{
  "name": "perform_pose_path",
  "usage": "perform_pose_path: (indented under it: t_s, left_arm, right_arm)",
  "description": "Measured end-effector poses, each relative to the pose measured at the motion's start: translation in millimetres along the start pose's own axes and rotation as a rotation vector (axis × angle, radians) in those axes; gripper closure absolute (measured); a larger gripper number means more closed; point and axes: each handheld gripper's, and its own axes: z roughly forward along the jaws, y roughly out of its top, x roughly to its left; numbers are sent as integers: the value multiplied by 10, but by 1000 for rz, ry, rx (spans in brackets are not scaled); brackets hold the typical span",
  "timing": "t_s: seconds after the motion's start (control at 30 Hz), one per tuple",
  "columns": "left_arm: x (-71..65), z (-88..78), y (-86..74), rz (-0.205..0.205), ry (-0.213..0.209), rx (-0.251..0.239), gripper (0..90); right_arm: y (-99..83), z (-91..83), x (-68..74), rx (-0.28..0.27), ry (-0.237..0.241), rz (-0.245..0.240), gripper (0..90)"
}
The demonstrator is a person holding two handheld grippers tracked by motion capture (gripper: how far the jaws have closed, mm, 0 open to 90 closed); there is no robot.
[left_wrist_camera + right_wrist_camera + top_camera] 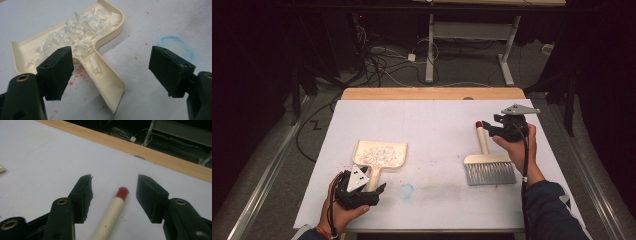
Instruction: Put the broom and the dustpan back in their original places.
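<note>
A cream dustpan (380, 155) lies on the white board, its tray holding white paper shreds (80, 35). Its handle (107, 82) runs toward me between the jaws of my left gripper (362, 189) (113, 63), which stand wide apart and clear of it: open. At the right lies a hand brush (489, 170) with grey bristles and a pale wooden handle (110, 217) ending in a red tip (121, 193). My right gripper (490, 128) (113, 187) straddles that handle near the tip, and neither pad touches it: open.
The white board (437, 120) covers a wooden table whose far edge (432, 93) shows beyond it. A faint blue chalk ring (406, 190) sits between dustpan and brush, with red specks (75, 75) near the dustpan handle. Cables and table legs lie on the floor beyond.
</note>
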Motion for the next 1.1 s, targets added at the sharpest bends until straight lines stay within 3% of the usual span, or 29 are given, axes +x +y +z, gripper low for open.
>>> perform_pose_path:
  t_s: [0.47, 0.57, 0.77, 1.1]
  left_arm:
    - [-12, -11, -15, -2, 13, -17, 193]
    - [-14, -7, -15, 0, 16, -15, 193]
    - [-21, 1, -15, 5, 15, -11, 192]
    - [-33, 9, -12, 14, 15, -2, 192]
  right_arm:
    - [-89, -91, 140, -72, -20, 3, 314]
    - [-92, -111, 185, -86, -79, -4, 200]
    - [-117, -156, 228, -119, -69, -1, 180]
    - [-113, -296, 357, -168, -60, -45, 180]
